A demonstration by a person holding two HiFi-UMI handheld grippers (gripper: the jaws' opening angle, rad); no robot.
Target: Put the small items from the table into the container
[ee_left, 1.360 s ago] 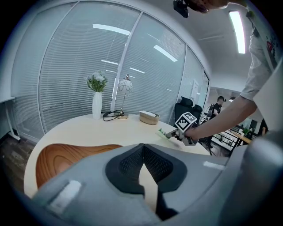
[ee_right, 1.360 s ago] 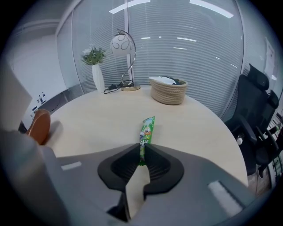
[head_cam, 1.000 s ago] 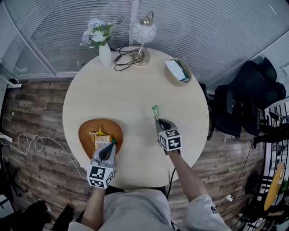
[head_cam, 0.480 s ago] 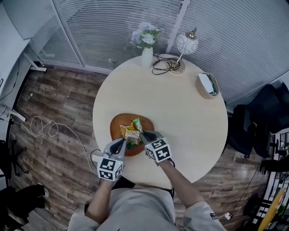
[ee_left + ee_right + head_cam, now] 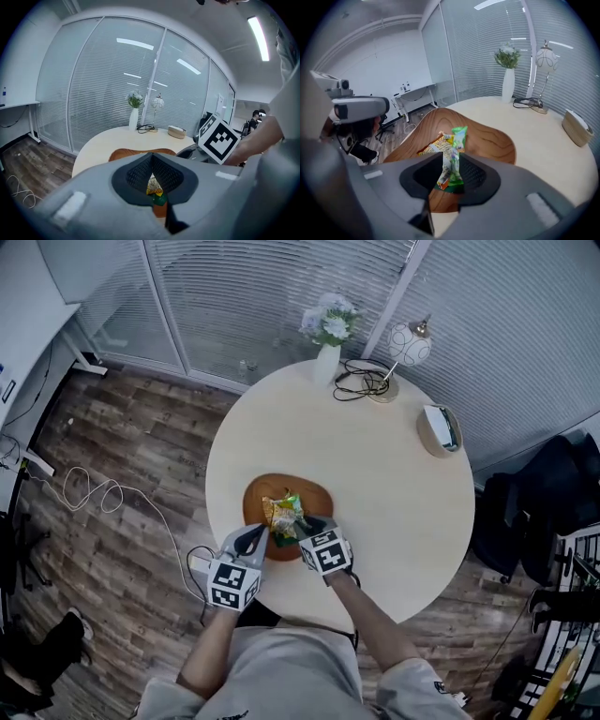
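Over the wooden tray (image 5: 314, 495) on the desk (image 5: 384, 465), the right hand-held gripper (image 5: 451, 158) pinched a green snack packet (image 5: 458, 136) above other packets (image 5: 277, 513), so letting go seemed next; the left hand-held gripper (image 5: 151, 155) was closed, holding nothing.

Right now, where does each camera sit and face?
Head view: overhead, facing down at the round beige table; both arms show.
Left gripper view: on the left claw, facing the white vase; the right forearm shows.
Right gripper view: on the right claw gripping a green snack packet, facing the brown wooden tray.
All three share that tray.
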